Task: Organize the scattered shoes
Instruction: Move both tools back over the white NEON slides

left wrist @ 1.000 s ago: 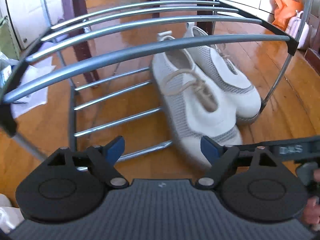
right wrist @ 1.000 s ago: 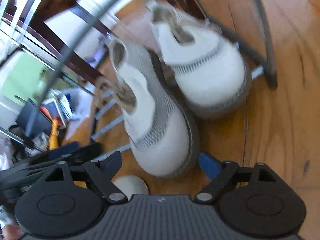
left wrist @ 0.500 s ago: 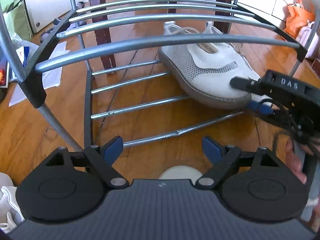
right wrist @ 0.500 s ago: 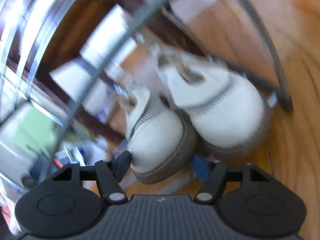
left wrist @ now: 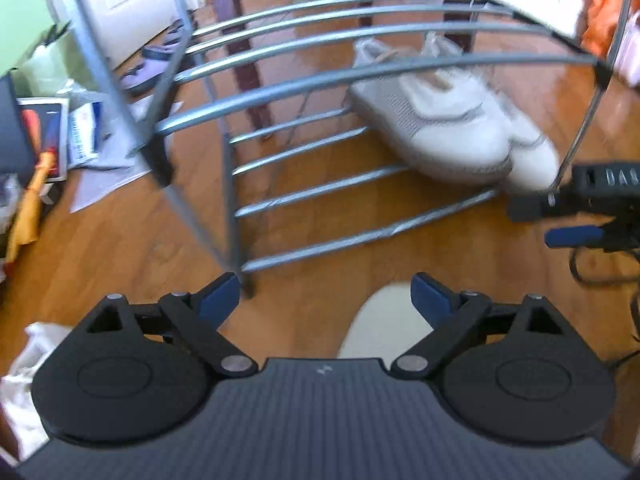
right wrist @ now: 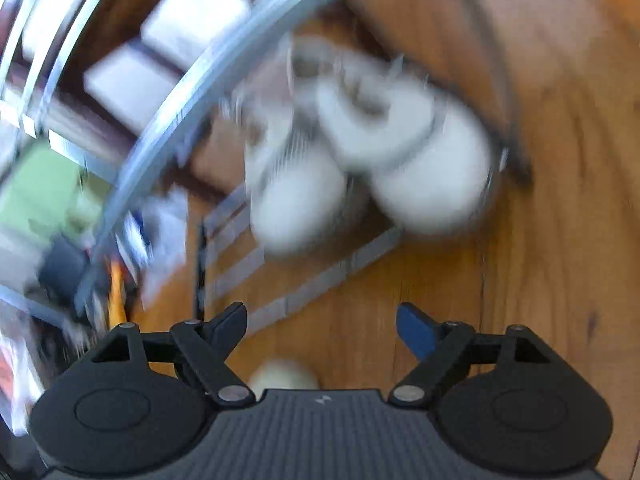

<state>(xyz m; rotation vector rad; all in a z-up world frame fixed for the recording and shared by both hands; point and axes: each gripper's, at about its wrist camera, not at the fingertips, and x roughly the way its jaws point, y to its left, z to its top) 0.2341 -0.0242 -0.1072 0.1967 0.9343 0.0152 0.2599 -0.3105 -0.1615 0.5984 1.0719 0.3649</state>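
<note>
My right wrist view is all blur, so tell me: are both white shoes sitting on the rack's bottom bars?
Observer: Yes, the left wrist view shows the white shoes side by side on the lower bars of the rack.
Operator: Is my right gripper clear of them?
Observer: The right gripper sits just before the toes, jaws just opened, nothing between them.
Operator: And the left gripper?
Observer: The left gripper has just opened wider, empty, a pale rounded thing on the floor below.

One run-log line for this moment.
shoes: white pair side by side on rack's bottom rails | left gripper: open, empty | right gripper: just reopened, empty, off shoes
</note>
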